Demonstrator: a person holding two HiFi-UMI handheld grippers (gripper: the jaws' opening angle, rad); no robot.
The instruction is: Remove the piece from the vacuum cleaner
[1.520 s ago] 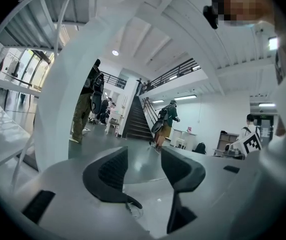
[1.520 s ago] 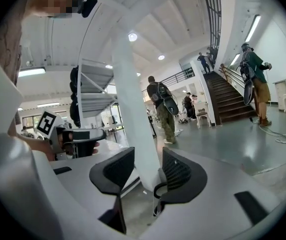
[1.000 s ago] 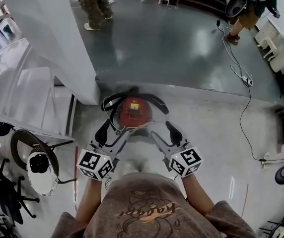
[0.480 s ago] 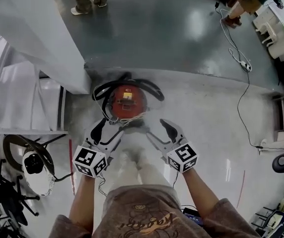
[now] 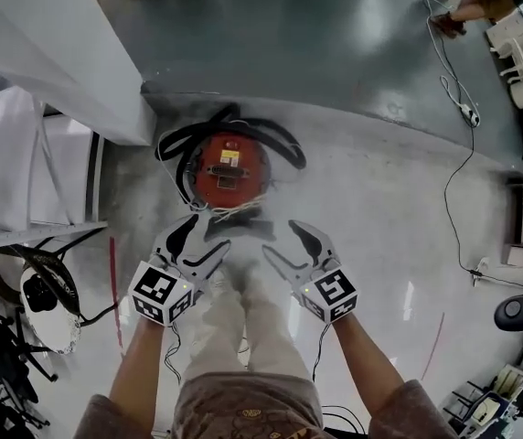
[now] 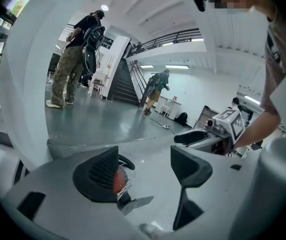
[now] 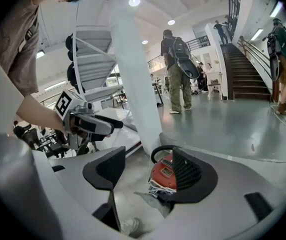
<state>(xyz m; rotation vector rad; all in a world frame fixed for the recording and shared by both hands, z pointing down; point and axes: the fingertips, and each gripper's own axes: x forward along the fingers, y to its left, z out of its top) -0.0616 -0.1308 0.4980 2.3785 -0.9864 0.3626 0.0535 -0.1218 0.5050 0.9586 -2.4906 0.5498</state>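
red round vacuum cleaner [image 5: 229,171] upright on floor, black hose [image 5: 243,128] looped round it.

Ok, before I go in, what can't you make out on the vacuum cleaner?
- Head view: vacuum cleaner too small; which piece detaches is unclear, and a white cord covers its near edge.
- Left gripper view: the open left tool blocks all but a red sliver.
- Right gripper view: the open right tool covers one side of it.

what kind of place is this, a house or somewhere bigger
Likely a big open hall or workshop, not a house: a wide glossy floor, a broad staircase to an upper level, and several people walking about with gear.
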